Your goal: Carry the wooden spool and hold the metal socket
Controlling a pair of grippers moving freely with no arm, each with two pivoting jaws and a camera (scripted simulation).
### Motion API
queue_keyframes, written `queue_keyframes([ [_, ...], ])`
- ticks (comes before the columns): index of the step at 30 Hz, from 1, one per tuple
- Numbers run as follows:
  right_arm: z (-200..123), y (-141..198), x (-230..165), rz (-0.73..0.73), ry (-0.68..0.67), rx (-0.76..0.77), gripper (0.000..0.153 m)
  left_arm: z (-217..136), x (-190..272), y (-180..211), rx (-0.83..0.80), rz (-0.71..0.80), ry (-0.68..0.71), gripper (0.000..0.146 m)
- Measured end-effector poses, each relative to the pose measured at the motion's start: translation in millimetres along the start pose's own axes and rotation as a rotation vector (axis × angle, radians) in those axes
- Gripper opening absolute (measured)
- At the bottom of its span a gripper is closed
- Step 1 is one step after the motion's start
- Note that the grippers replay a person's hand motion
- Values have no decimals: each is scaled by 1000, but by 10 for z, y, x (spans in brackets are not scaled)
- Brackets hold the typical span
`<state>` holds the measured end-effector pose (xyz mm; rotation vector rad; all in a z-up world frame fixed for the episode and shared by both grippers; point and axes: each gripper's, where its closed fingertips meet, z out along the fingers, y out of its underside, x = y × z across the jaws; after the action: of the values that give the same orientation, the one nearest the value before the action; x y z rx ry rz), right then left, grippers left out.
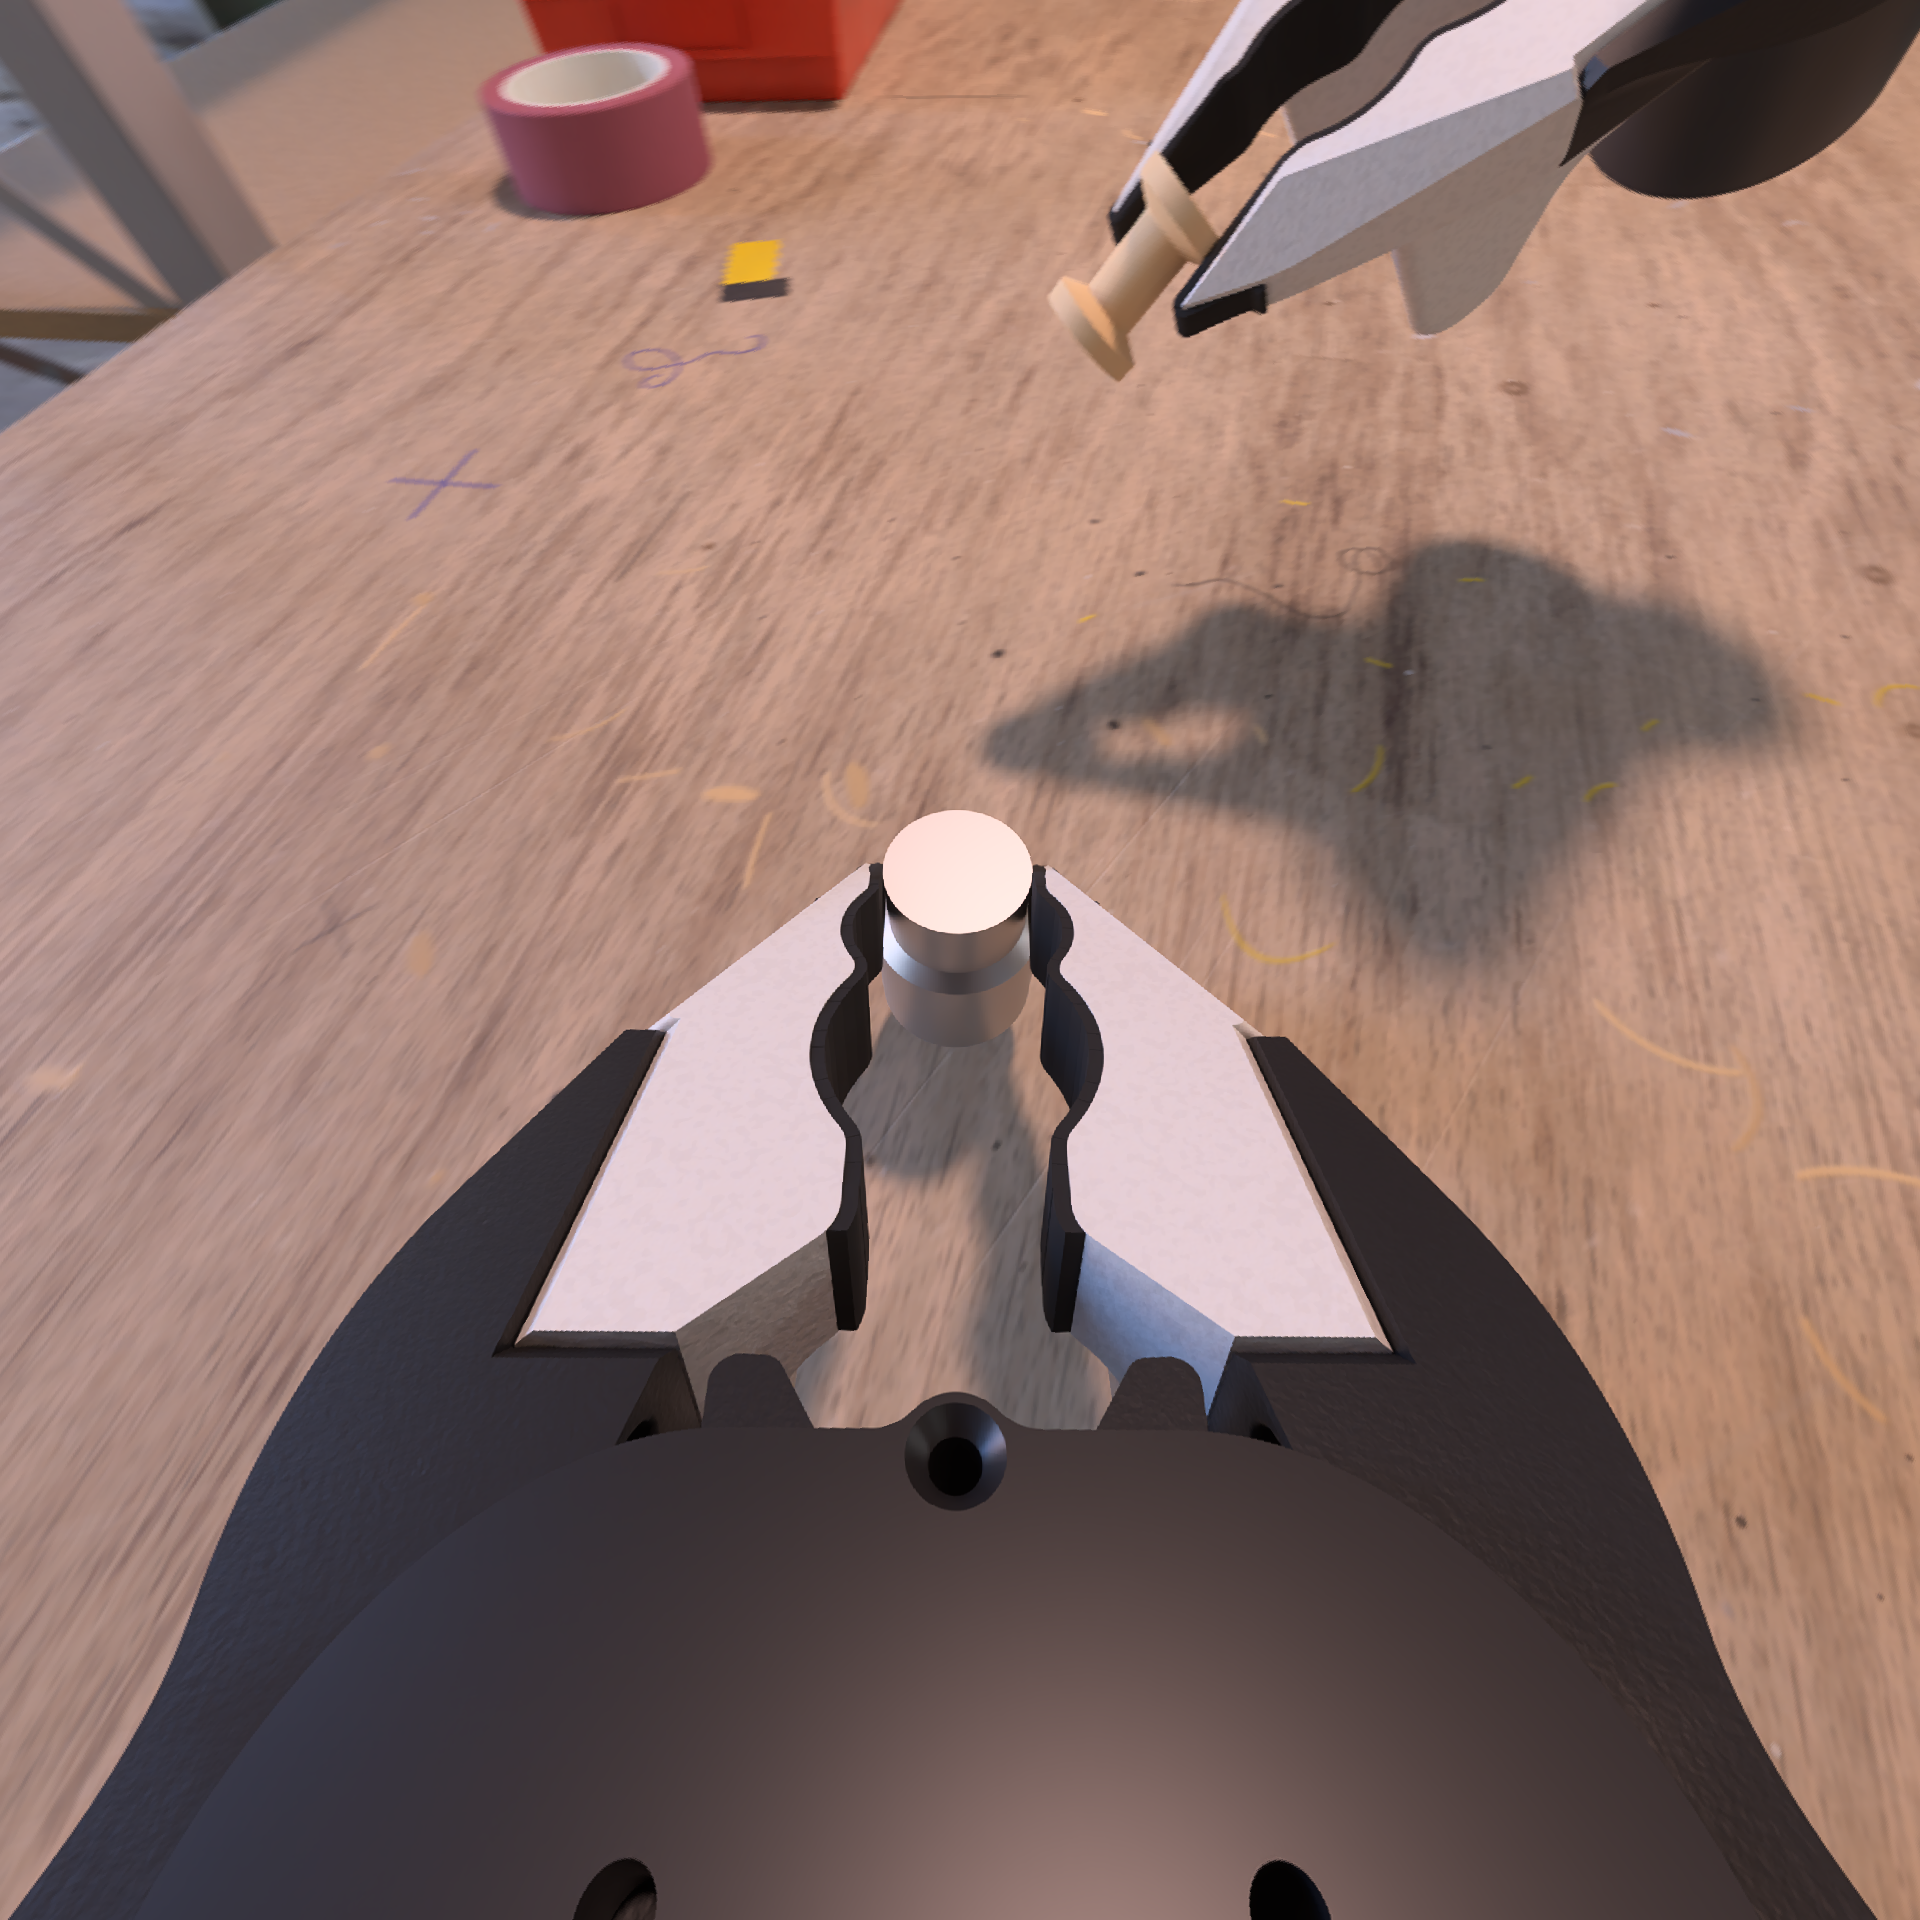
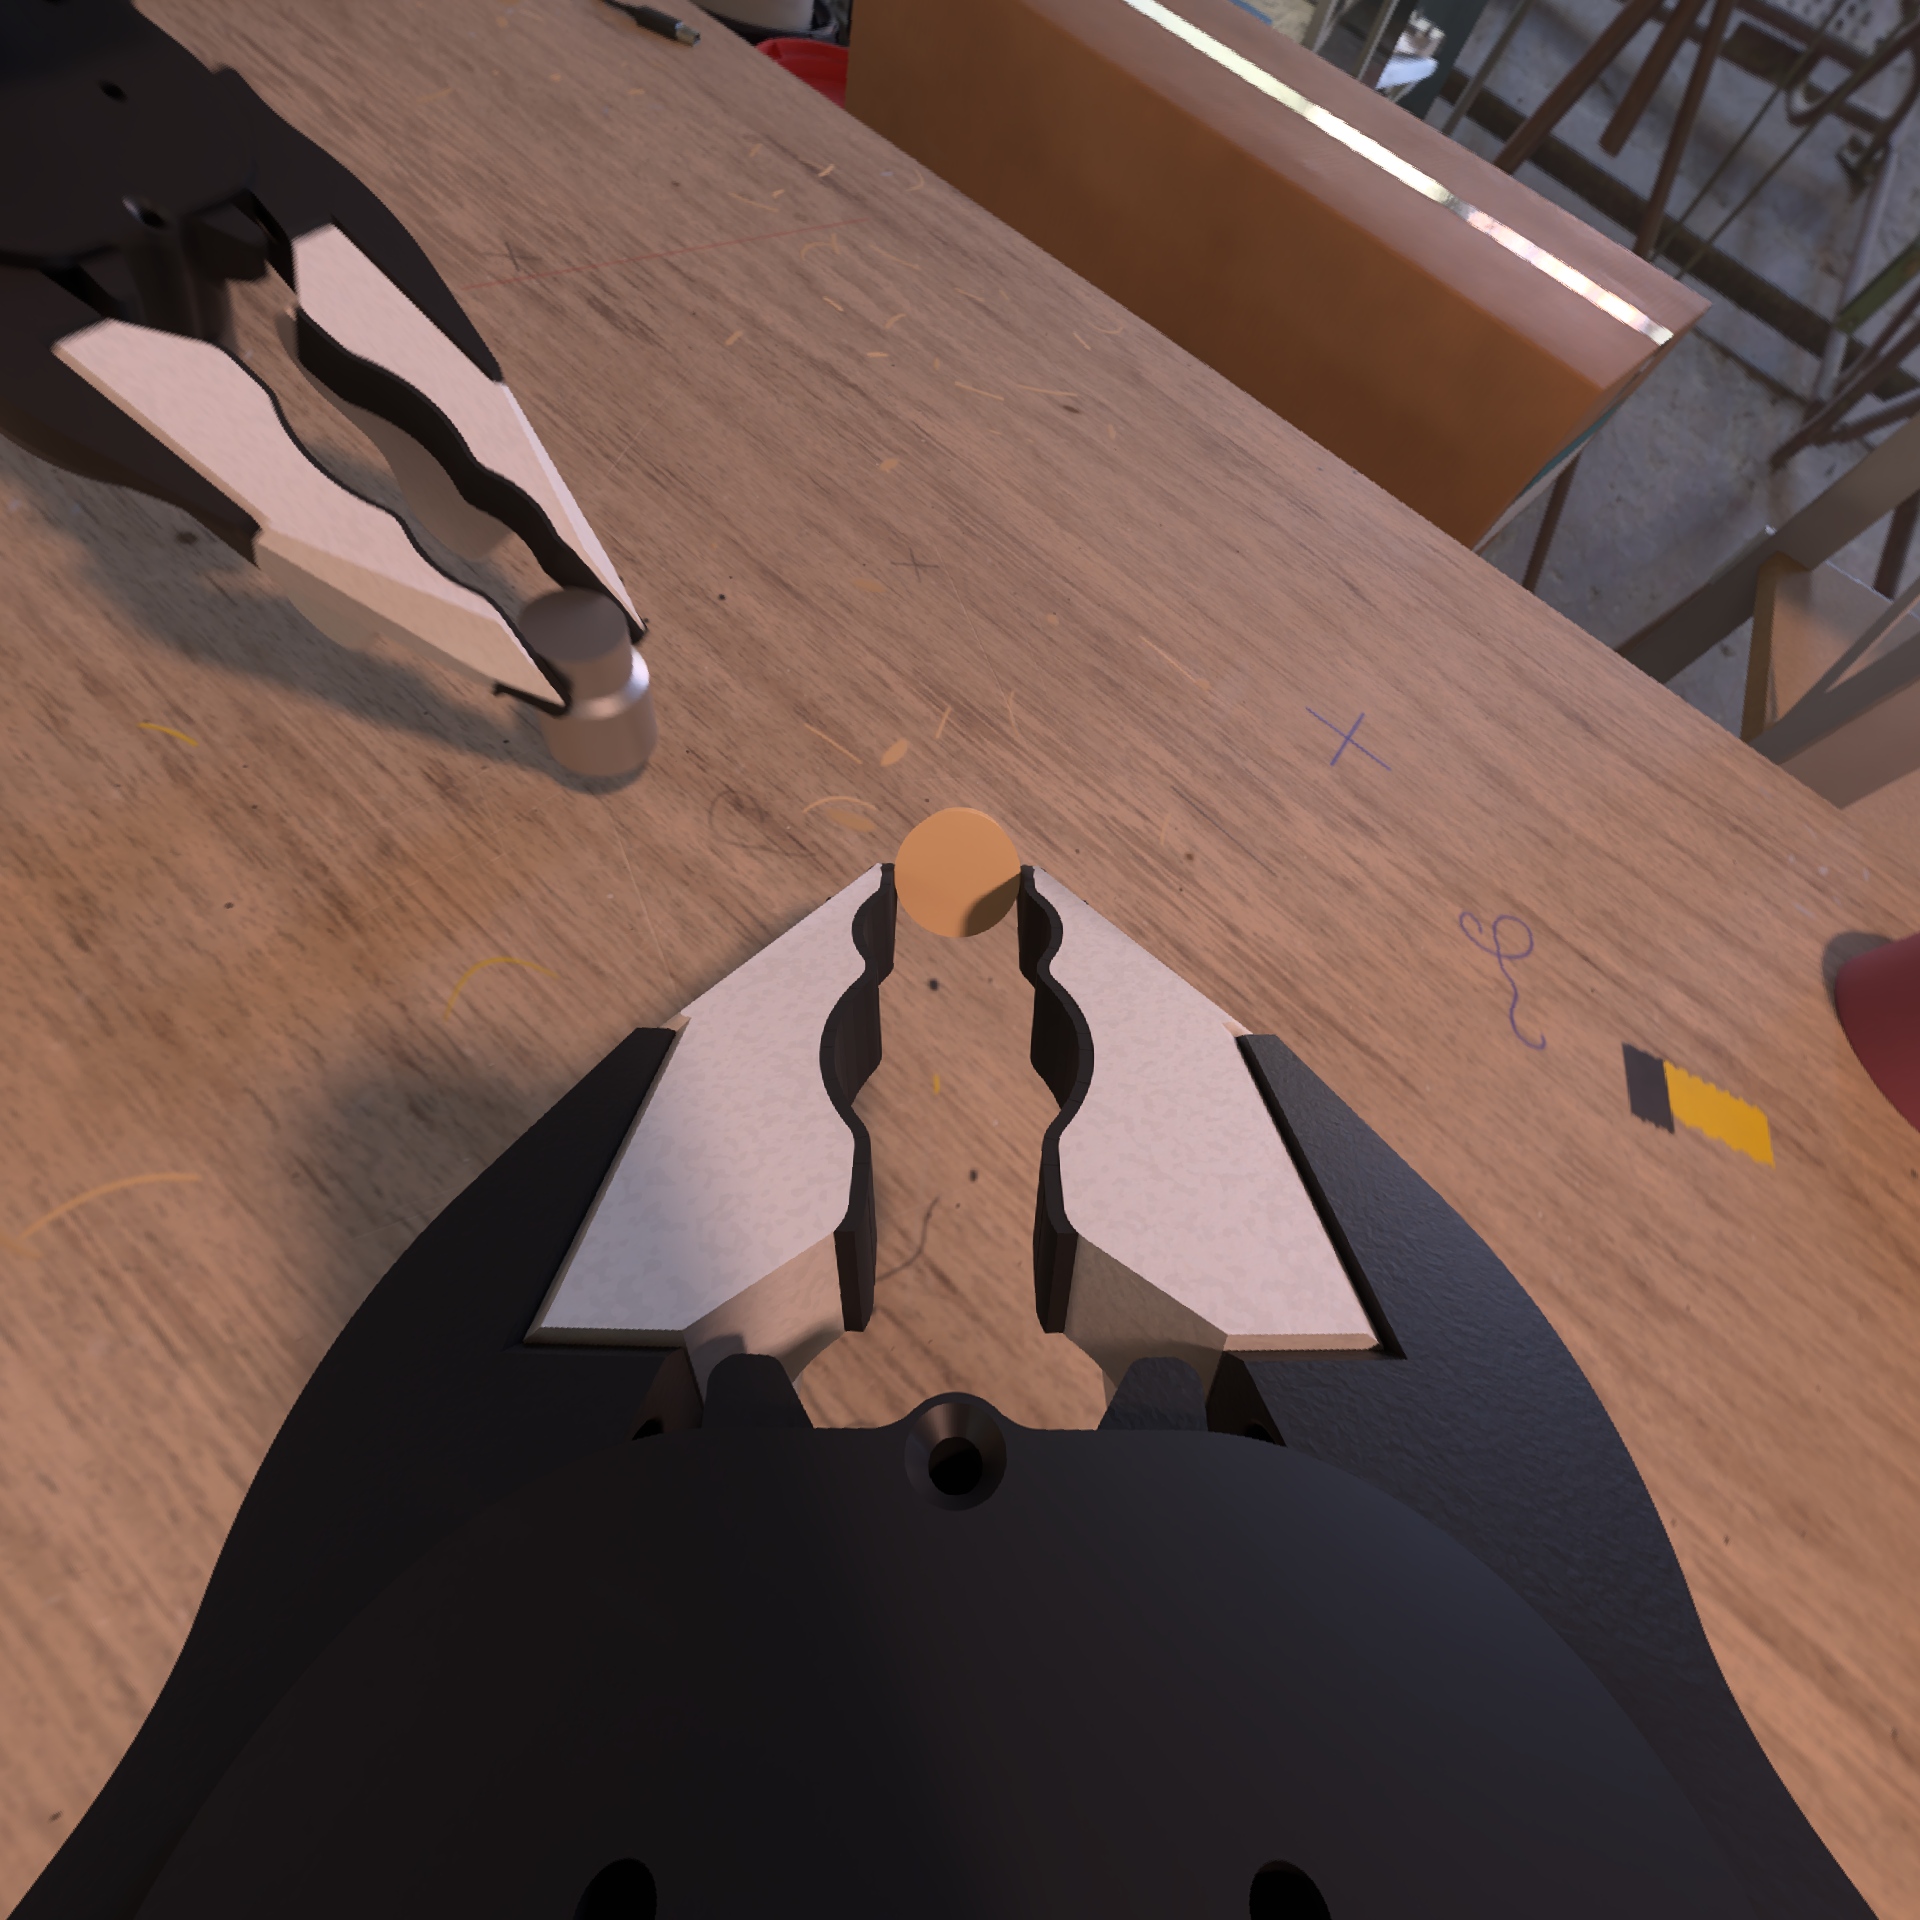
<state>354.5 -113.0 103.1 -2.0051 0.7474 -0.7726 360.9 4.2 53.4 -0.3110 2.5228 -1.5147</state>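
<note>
My left gripper [image 1: 956, 914] is shut on the metal socket [image 1: 954, 935], a short silver cylinder standing upright between the fingertips. It seems to rest on or just above the wooden table [image 1: 520, 727]. My right gripper [image 2: 956, 883] is shut on the wooden spool [image 2: 956, 873], seen end-on as a tan disc between the tips. In the left wrist view the right gripper [image 1: 1174, 260] hangs in the air at the upper right, holding the spool [image 1: 1127, 286] tilted above the table. In the right wrist view the left gripper [image 2: 582, 665] with the socket [image 2: 597, 696] is at the left.
A roll of dark red tape [image 1: 597, 130] and a red box [image 1: 717, 47] stand at the far side. A yellow and grey patch [image 1: 753, 270] and pen marks [image 1: 447, 483] lie on the wood. An orange panel [image 2: 1247, 260] lines one table edge, with metal frames [image 2: 1766, 312] beyond.
</note>
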Motion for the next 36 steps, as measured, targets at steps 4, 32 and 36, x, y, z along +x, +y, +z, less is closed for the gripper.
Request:
queue_keyframes([
  [4, 142, -17, 44, -44, -28, -20, 23, -239, -225, 85, 33, -43, -100, 27],
  [32, 739, -183, 829, -203, -643, -111, 23, -101, -116, -33, 75, -43, 42, 27],
  [36, 768, -157, 848, -248, -689, -131, 23, -113, -166, -46, 90, -83, 34, 27],
])
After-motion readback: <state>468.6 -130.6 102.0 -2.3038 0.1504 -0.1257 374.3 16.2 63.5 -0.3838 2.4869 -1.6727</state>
